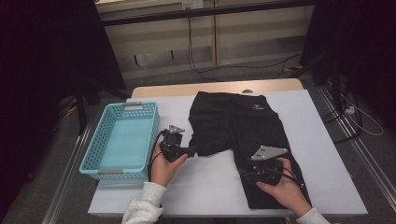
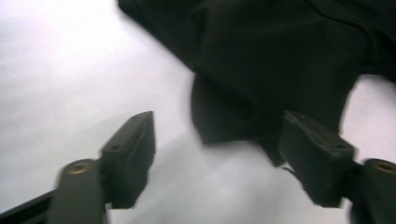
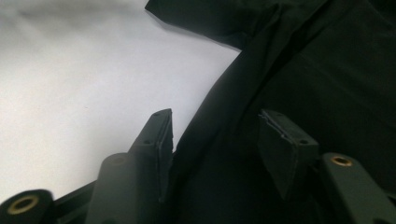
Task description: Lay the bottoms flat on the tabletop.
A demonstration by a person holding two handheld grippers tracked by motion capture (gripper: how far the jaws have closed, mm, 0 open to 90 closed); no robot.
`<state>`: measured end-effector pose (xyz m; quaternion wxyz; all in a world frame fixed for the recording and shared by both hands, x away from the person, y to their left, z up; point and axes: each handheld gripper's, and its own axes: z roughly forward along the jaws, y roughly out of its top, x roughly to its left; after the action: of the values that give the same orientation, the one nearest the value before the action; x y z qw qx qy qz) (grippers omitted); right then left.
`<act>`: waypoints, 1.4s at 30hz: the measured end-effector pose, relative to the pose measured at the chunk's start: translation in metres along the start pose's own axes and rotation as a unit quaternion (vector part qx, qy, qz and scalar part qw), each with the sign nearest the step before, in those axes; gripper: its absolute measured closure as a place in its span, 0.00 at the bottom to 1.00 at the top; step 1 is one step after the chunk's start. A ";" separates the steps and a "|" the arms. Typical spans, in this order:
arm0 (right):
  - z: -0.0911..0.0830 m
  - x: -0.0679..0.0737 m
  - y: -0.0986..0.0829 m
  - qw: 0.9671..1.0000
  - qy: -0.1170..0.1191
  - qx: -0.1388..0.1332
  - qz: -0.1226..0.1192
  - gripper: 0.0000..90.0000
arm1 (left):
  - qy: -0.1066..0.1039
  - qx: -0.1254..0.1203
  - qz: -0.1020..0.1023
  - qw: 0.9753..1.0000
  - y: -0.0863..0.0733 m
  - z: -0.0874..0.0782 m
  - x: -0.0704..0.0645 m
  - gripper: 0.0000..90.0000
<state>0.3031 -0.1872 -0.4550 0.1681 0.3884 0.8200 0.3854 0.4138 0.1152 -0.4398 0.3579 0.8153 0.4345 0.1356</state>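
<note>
A pair of black trousers (image 1: 238,135) lies spread on the white surface (image 1: 210,186), waistband toward twelve o'clock at the far edge and the legs running toward six. One leg stretches down toward five o'clock to the near edge; the other is folded short, its end at about the middle of the surface.

The left gripper (image 1: 189,151), held in the person's left hand (image 1: 166,163), sits at nine o'clock of that folded leg end, pointing toward three. In the left gripper view its jaws stand wide apart with nothing between them; the dark cloth edge (image 2: 233,130) lies just ahead, close to the right-hand jaw.

The right gripper (image 1: 247,173), in the right hand (image 1: 285,186), rests over the long leg near six o'clock of the garment. In the right gripper view (image 3: 212,149) its jaws are open, one just off the cloth's edge and the other over the fabric (image 3: 327,84), gripping nothing.

A light blue basket (image 1: 93,154) stands at nine o'clock of the trousers, well apart from them, near the surface's left edge.
</note>
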 end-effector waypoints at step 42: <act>0.031 0.001 0.034 0.999 0.015 -0.051 -0.007 0.43 | -0.093 -0.071 -0.031 0.993 0.036 -0.011 -0.011 0.98</act>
<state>0.3376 -0.1577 -0.4487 0.1784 0.3678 0.8042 0.4314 0.4230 0.0986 -0.4059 0.4573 0.7834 0.4135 0.0785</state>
